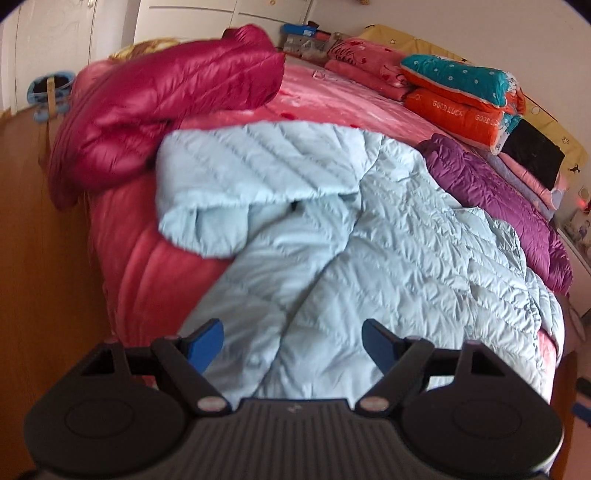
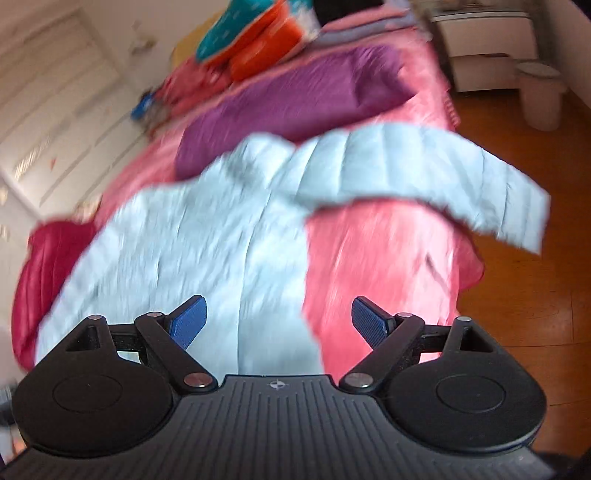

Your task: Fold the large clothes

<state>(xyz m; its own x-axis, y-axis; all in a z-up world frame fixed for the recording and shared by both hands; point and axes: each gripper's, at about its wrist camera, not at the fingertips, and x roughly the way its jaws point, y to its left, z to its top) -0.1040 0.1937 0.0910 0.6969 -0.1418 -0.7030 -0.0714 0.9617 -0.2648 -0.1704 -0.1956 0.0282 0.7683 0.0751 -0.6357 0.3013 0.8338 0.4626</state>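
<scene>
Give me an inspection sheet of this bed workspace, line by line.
Surface: bed under a pink cover, mostly taken up by clothing and bedding.
Job's things: light blue puffer jacket spread unfolded; one sleeve hangs past the bed edge.
Clutter: red puffer jacket, purple puffer jacket, stacked orange and teal bedding.
Grippers: left gripper and right gripper both open, fingers empty, above the blue jacket.
Cables: nothing seen.
Surroundings: wooden floor, white bin, white wardrobe doors.
</scene>
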